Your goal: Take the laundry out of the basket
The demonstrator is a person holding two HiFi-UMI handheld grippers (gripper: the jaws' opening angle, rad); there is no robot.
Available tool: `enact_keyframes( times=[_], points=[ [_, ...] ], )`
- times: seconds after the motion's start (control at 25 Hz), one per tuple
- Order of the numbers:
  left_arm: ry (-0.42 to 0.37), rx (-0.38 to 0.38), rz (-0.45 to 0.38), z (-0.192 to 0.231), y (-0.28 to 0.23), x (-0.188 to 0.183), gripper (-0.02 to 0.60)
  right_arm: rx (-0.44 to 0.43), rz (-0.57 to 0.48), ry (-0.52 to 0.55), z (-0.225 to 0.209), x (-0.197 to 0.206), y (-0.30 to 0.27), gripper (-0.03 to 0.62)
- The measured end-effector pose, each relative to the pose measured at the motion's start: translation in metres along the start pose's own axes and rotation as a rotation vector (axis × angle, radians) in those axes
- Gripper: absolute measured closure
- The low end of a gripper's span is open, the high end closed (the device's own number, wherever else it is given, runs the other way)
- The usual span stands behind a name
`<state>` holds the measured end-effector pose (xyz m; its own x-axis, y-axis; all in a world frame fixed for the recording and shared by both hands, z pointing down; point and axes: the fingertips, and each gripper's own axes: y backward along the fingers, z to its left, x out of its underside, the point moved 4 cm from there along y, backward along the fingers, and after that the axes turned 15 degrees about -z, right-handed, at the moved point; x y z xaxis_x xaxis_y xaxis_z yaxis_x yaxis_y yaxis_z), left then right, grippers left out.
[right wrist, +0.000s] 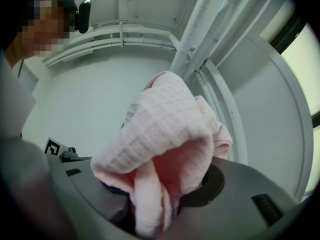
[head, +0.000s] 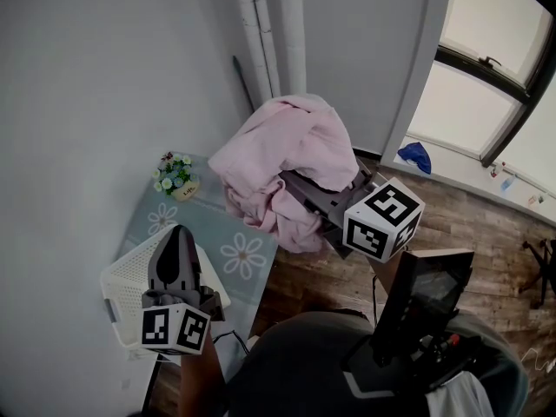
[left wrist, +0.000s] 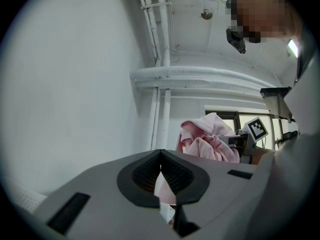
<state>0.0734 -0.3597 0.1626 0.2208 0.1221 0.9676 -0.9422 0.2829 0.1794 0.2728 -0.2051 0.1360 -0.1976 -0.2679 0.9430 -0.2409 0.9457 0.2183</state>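
The pink laundry (head: pixel 278 159) hangs bunched above and to the right of the white basket (head: pixel 122 289), well clear of it, clenched in my right gripper's (head: pixel 306 196) jaws. My left gripper (head: pixel 180 237) hovers over the basket, jaws closed tip to tip.

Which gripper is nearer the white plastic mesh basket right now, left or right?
Left. The left gripper hovers directly over the white plastic mesh basket; the right gripper is off to its right, clamped on the bunched pink waffle-weave cloth.
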Motion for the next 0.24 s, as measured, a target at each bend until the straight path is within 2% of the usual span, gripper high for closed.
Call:
enact_keyframes(
  times=[0.24],
  points=[
    [0.003,-0.004,0.006,0.0008,-0.0010,0.0061,0.572,0.006,0.006,0.002,-0.0054,0.0041,0.0005,0.356]
  ],
)
